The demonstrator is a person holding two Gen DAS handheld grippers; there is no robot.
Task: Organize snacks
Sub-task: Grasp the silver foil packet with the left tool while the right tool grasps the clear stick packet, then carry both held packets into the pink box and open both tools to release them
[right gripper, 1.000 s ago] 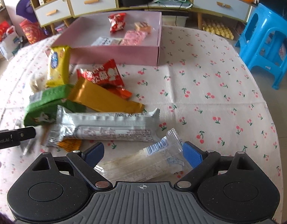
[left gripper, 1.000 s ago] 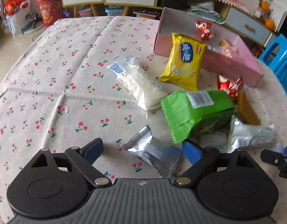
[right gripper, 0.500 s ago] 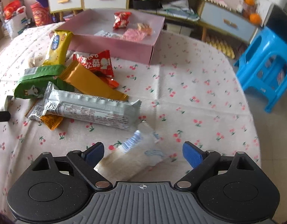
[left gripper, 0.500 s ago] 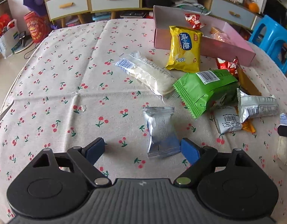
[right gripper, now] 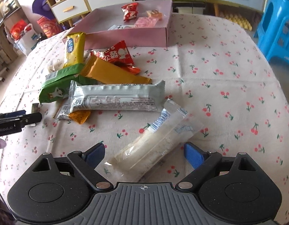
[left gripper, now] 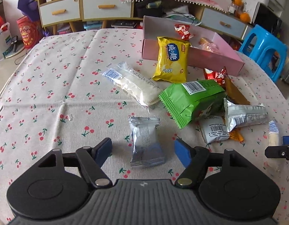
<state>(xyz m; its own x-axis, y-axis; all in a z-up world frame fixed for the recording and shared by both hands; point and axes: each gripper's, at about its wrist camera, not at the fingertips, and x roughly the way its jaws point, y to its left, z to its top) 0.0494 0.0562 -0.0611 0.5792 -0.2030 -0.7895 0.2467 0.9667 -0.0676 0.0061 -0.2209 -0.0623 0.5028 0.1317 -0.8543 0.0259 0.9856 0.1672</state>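
The left gripper [left gripper: 143, 148] points down at a small silver foil packet [left gripper: 146, 142] lying flat on the cherry-print tablecloth [left gripper: 50, 86]. The packet sits between the two blue pads. The jaws have just been closing, but a gap shows on each side of the packet, so the pads do not press on it and the gripper is released.

The right gripper [right gripper: 144, 152] is spread wide over a clear wrapper holding a pale bar [right gripper: 153, 144]. The wrapper lies diagonally between the blue pads. Neither pad touches it, so nothing is grasped.

Remaining snacks form a loose pile between the two grippers:
- A long silver bar wrapper [right gripper: 116, 98] lies across the top of the pile.
- A green pack [left gripper: 193, 98] lies partly under the silver wrapper.
- An orange-gold wrapper [right gripper: 110, 73] lies beside the green pack.
- A red packet [right gripper: 114, 54] rests at the far end of the orange-gold wrapper.
- A yellow biscuit pack [left gripper: 171, 59] leans against the pink box [left gripper: 210, 59].
- A second clear wrapper with a pale bar [left gripper: 131, 84] lies on the cloth beside the green pack.

The pink box stands at the far side of the table. It contains a red packet [right gripper: 129, 11] and several small pink and white sweets [right gripper: 146, 21].
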